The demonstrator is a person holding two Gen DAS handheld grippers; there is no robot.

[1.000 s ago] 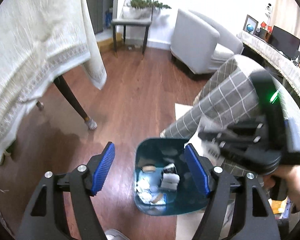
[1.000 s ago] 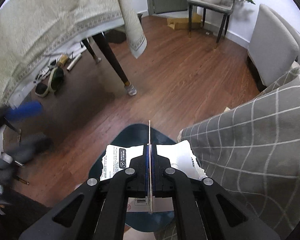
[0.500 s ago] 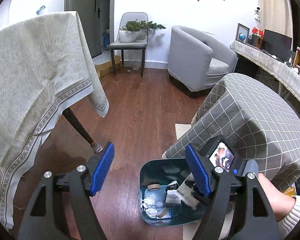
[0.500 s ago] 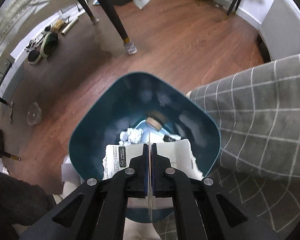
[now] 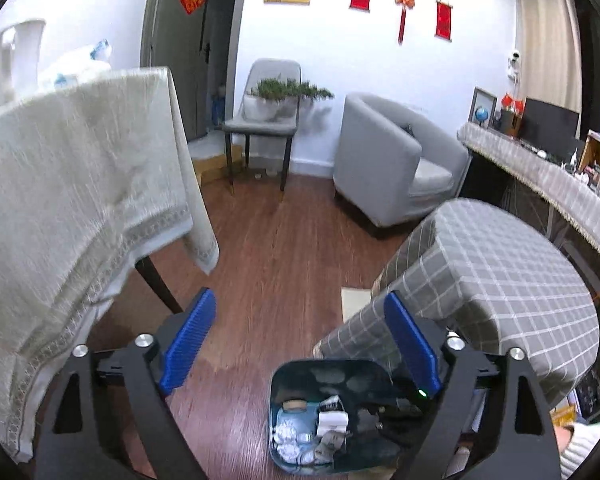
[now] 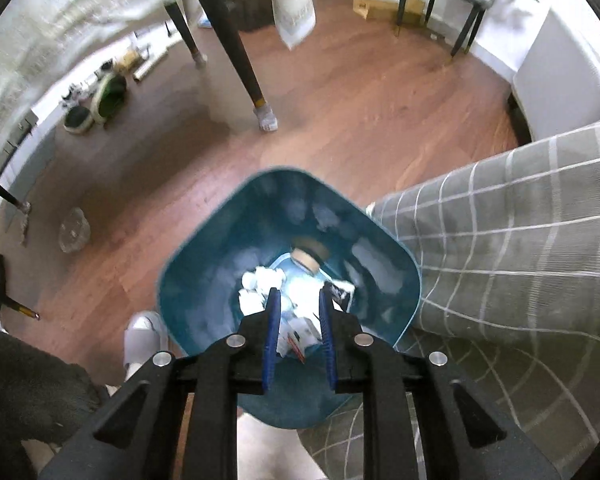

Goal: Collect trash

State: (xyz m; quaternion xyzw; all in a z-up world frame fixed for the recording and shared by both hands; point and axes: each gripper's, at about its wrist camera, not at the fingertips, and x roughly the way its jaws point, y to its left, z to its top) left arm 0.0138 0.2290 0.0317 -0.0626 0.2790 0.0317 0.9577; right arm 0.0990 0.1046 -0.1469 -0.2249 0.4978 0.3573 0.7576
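Note:
A teal trash bin [image 6: 204,248] stands on the wood floor beside a grey checked table; it also shows in the left wrist view [image 5: 284,376]. It holds crumpled white paper [image 6: 260,280], a torn white carton [image 5: 332,420] and a brown-lidded container [image 6: 310,254]. My right gripper [image 6: 299,300] hangs over the bin mouth, jaws partly open, with a white printed packet [image 6: 298,328] loose between and below them. My left gripper [image 5: 300,320] is open and empty, high above the floor, left of the bin.
A cream-clothed table [image 5: 60,208] with dark legs [image 6: 236,48] stands to the left. The grey checked table [image 5: 500,280] is on the right. A grey armchair [image 5: 388,160] and a chair with a plant [image 5: 268,120] stand at the back. Shoes [image 6: 108,92] lie under the table.
My right gripper moved down over the bin and its jaws opened, letting go of the white packet into the bin. My left gripper rose and tilted up.

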